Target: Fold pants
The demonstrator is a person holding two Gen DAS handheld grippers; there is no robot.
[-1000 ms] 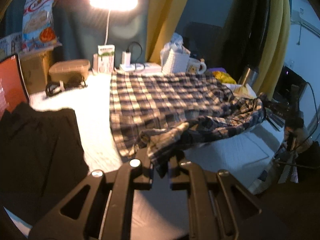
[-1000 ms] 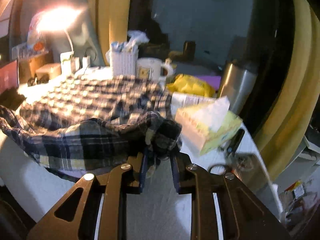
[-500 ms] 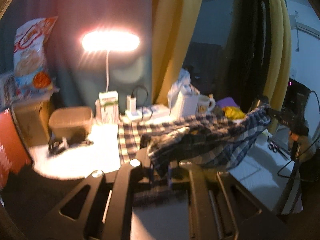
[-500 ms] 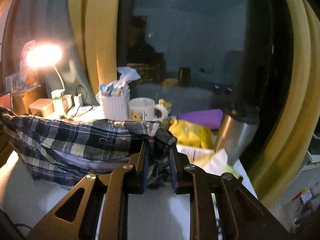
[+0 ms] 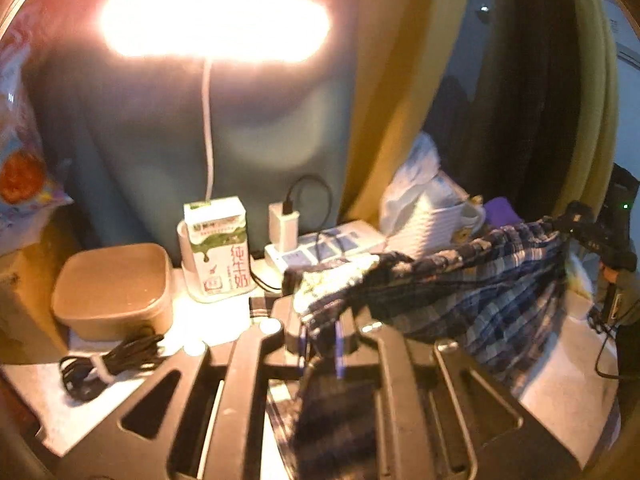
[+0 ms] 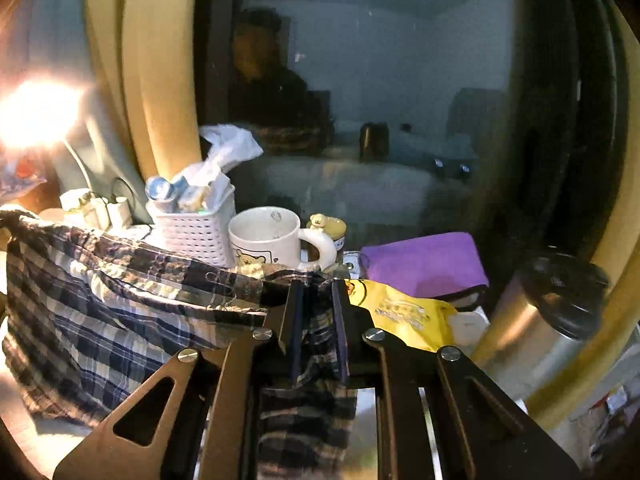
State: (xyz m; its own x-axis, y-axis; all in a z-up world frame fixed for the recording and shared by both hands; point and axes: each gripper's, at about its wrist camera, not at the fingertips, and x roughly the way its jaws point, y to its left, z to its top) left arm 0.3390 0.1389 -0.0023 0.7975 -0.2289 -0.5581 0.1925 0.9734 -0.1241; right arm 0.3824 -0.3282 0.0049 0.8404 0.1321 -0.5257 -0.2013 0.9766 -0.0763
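Holding the plaid pants raised above the table, left gripper and right gripper each clamped on an edge, the fold-over appears underway; next calls for laying the lifted edge down evenly.

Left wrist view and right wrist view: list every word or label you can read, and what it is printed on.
"纯牛奶", in red, on the milk carton.
The carton's green top label: too blurred to read.
Snack bag: print blurred.
Yellow packet: print too small to read.
Mug: a bear picture only, no words.
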